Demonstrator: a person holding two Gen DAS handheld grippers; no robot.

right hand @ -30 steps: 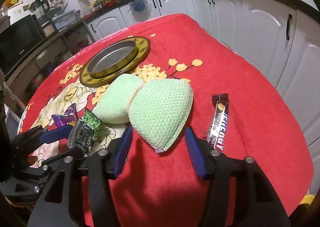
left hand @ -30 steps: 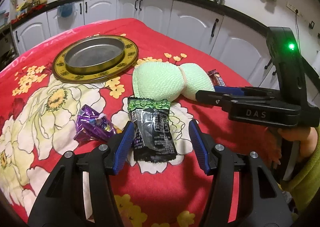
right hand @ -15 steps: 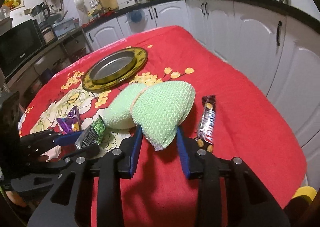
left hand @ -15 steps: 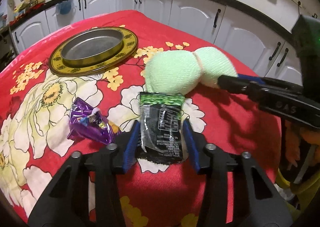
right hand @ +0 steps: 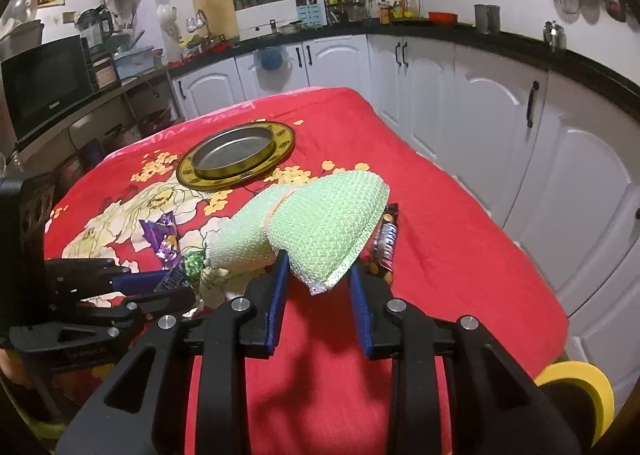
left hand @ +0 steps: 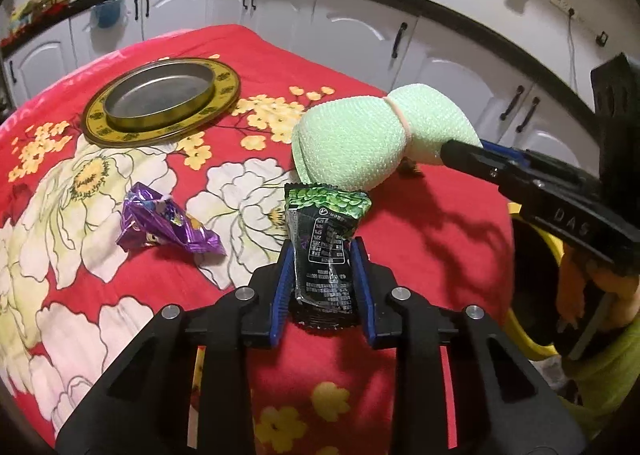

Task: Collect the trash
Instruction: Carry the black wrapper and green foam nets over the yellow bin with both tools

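The left gripper (left hand: pixel 323 255) is clamped on a black packet (left hand: pixel 325 255) with a green top — its blue pads press both long edges, and the packet stands up tilted between them, its lower end over the red cloth (left hand: pixel 432 239). In the right wrist view the same gripper (right hand: pixel 160 287) reaches in from the left with the packet (right hand: pixel 182 275) pinched at its tip.

The right gripper (right hand: pixel 320 283) has its fingers closed against the near corner of a green foam net (right hand: pixel 320 227), a two-lobed sleeve cinched by a band in the middle; whether the net is clear of the cloth cannot be told. From the left wrist view the net (left hand: pixel 360 143) sits just beyond the packet, and the right gripper (left hand: pixel 460 153) meets its right lobe.

Left of the packet, near it but apart, lies a crumpled purple wrapper (left hand: pixel 166 225) on a white flower of the cloth. Just right of the net lies a dark candy bar (right hand: pixel 386 241), partly hidden by the net's edge. Farther back from the packet, to the left, a gold-rimmed metal tray (left hand: pixel 160 99) rests flat on the cloth. A yellow bin (right hand: pixel 580 379) shows at the cloth's near right edge. Beyond all this run white cabinets (left hand: pixel 360 31) under a dark counter.
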